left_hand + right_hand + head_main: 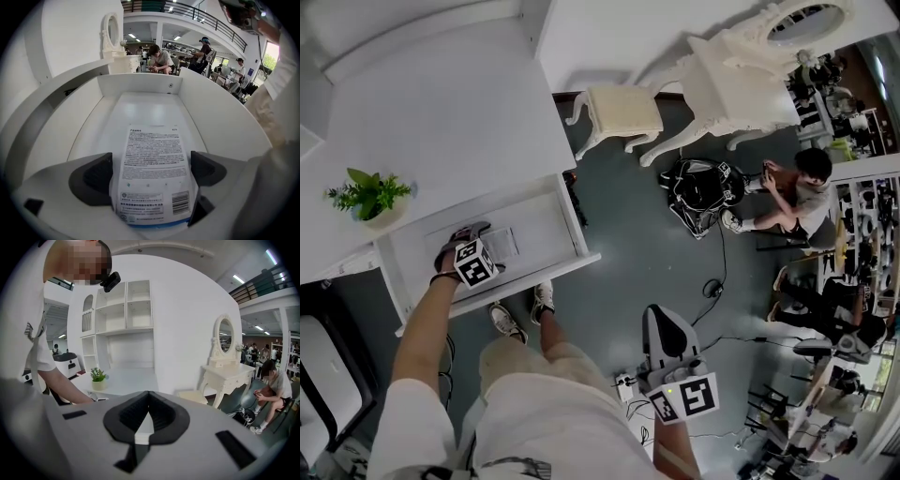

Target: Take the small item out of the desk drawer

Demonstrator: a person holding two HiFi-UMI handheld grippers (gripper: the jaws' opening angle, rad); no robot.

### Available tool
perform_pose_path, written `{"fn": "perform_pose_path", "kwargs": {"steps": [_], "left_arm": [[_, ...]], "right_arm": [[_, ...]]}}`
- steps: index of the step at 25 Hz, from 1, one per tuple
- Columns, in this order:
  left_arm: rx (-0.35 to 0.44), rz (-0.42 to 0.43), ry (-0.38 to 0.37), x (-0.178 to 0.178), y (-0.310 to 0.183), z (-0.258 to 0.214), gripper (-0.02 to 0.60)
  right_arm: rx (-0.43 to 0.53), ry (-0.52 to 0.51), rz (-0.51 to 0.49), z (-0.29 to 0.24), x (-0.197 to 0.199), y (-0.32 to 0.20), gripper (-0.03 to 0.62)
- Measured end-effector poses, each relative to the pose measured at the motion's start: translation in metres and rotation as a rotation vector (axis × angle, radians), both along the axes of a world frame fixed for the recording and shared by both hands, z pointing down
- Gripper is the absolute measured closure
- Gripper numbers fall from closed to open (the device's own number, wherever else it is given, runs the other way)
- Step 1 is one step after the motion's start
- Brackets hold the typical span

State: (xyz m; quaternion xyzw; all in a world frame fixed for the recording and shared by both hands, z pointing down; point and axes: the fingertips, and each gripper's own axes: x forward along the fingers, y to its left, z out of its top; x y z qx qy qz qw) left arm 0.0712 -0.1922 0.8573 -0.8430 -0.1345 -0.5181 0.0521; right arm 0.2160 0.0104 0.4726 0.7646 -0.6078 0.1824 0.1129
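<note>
At the far left, a small plant [367, 195] on the white surface [441, 122]. Just below it, the drawer [539, 230], pulled open.

Down in the drawer, the left tongs [150, 172]. Between them, the packet [152, 150], flat and white, with small print and a bar code. Lies long-ways straight ahead of the tongs, near end deep in between, far end toward the far wall of the drawer. Pads [96, 178] pressed on both long sides, so closed on the packet, not open. Hard to tell if lifted off the drawer floor yet.

Next move, by guess: up, then back, out over the drawer's edge. Walls close on both sides, so best to go straight up first. Thin packet, so may bend or slip if held only by the edges.

Further right, the right tongs [148, 399]. Closed tight, tips together, nothing in them. Low at the person's side, above the dark floor [619, 244], well apart from the drawer. Left hand much nearer to the packet.

Rest of the room: a white stool [619, 111] past the desk, then a white dressing table [731, 66], then a person [797, 187] sitting on the floor at the right.
</note>
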Motion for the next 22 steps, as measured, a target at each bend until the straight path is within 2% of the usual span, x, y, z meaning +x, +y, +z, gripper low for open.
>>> {"fn": "perform_pose_path", "kwargs": {"steps": [3,7,17,22], "left_arm": [[0.003,-0.006,0.002,-0.001,0.000,0.000,0.065],[0.005,-0.014,0.003,-0.003,0.002,-0.003,0.134],[0.020,-0.073,-0.004,-0.011,0.002,-0.007,0.141],[0.008,-0.174,0.039,-0.017,-0.010,-0.018,0.141]], "right_arm": [[0.003,0.001,-0.012,-0.001,-0.005,-0.006,0.585],[0.002,0.004,-0.018,-0.003,-0.008,-0.008,0.585],[0.013,0.015,-0.029,-0.012,-0.012,-0.005,0.585],[0.030,0.017,-0.039,-0.014,-0.017,-0.007,0.585]]}}
